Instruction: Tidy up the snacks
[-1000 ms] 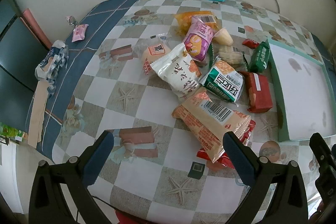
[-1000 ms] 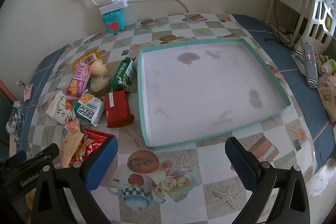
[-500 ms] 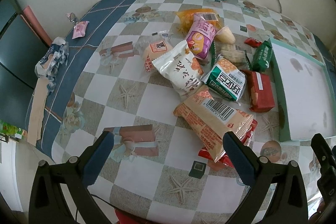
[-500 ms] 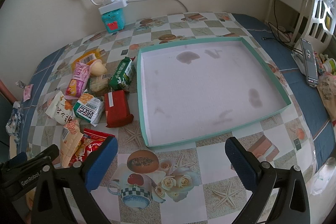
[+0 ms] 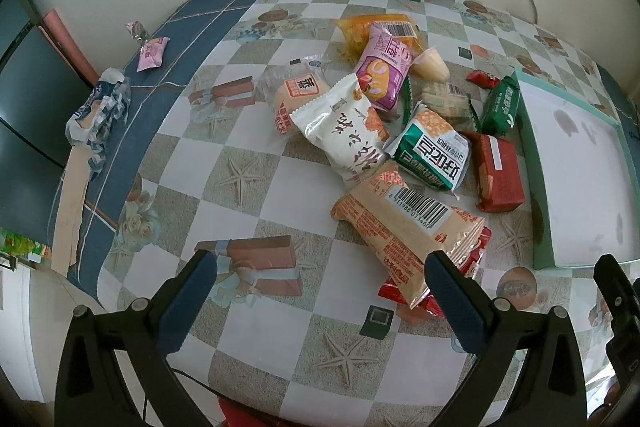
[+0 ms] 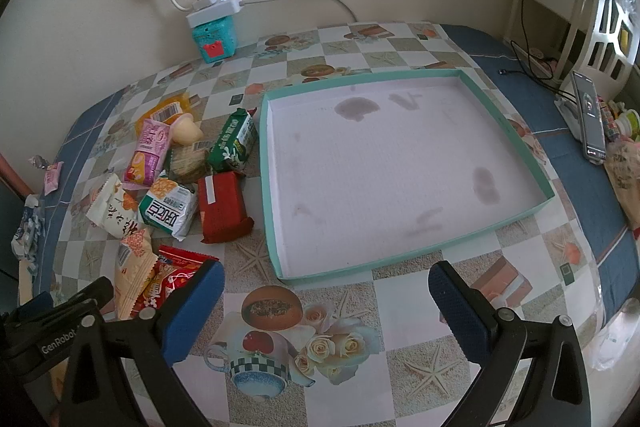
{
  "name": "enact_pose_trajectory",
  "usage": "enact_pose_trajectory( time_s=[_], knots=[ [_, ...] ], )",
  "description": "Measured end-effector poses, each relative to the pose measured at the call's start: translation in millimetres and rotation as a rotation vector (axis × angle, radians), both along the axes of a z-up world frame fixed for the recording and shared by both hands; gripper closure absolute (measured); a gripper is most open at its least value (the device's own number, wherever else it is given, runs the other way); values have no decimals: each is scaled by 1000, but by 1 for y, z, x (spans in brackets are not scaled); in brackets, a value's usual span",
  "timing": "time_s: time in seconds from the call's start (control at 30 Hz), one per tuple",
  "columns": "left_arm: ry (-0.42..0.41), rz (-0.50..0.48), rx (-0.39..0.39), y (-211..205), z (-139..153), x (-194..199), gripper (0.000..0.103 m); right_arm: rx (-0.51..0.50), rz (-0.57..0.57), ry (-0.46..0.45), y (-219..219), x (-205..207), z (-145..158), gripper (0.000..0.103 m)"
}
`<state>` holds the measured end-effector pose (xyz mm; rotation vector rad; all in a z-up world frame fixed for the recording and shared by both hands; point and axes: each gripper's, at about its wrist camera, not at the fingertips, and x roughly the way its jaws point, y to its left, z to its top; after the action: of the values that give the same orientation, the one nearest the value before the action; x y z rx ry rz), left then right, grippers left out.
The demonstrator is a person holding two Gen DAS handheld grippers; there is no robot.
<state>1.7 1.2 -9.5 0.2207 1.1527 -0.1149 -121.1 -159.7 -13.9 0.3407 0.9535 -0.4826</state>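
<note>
Both hand-held grippers, left (image 5: 320, 291) and right (image 6: 326, 293), gape empty; the nearest tan snack packet (image 5: 404, 223) looks light, crinkly, slippery, best pinched mid-body.

Black gripper (image 6: 322, 301) frames, blue pads, "GenRobot" marking.

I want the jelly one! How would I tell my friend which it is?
Find the big teal-rimmed tray, then look to the pile of snacks on the tablecloth beside it. At the pile's far end, against the purple packet, sits the jelly cup: the only small, smooth, pale-yellow cup among flat wrappers.
</note>
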Motion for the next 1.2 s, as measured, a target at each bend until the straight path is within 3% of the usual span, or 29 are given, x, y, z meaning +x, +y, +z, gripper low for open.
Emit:
enact_pose_trajectory(
  time_s=[1.2],
  knots=[
    [23, 27, -40, 10, -1, 6, 0, 2, -3, 22, 1, 2, -4, 0]
  ],
)
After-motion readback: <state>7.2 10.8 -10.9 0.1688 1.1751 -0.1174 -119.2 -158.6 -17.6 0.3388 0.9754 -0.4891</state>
